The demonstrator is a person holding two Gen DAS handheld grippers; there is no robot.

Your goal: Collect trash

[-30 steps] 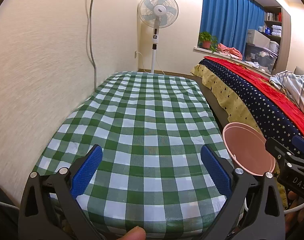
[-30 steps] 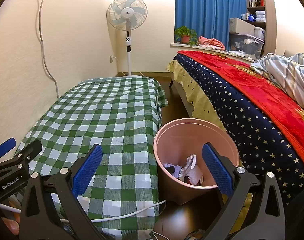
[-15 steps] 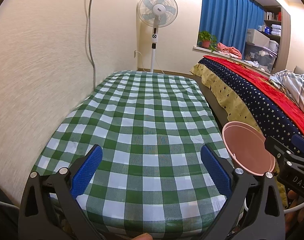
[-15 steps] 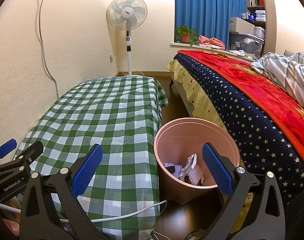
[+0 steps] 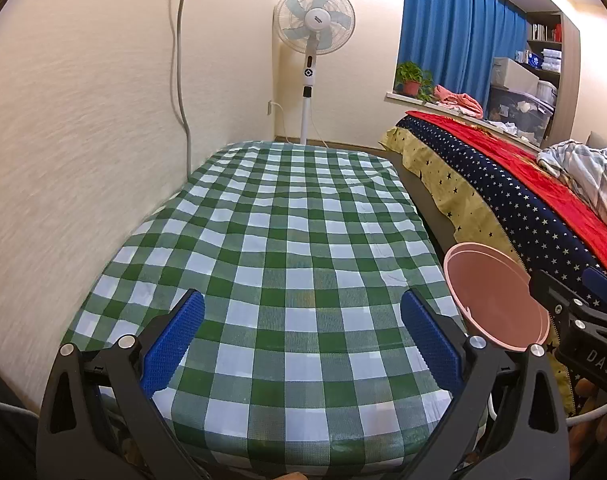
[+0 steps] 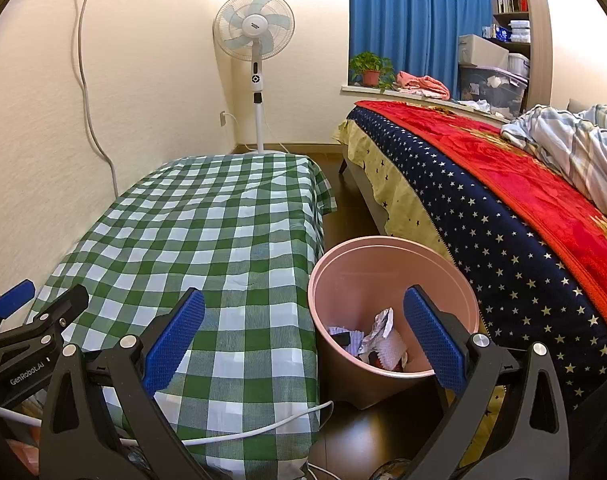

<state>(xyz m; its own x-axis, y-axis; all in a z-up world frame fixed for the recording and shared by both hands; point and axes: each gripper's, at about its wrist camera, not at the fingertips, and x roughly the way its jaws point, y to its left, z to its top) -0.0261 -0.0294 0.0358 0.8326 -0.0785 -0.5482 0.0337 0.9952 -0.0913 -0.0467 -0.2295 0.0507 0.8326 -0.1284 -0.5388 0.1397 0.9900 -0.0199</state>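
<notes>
- Evidently the left gripper hangs spread wide over the checked table, gripping nothing.
- Right gripper is likewise spread and holds nothing.
- Crumpled trash lies inside the pink bin, between table and bed.

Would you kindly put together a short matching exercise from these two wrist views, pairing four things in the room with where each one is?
Things:
1. pink bin
2. crumpled trash
3. standing fan
4. potted plant

Places:
A. on the window ledge in front of the blue curtain
B. on the floor between the checked table and the bed
C. by the far wall beyond the checked table
D. inside the pink bin

Pairs: 1-B, 2-D, 3-C, 4-A
</notes>
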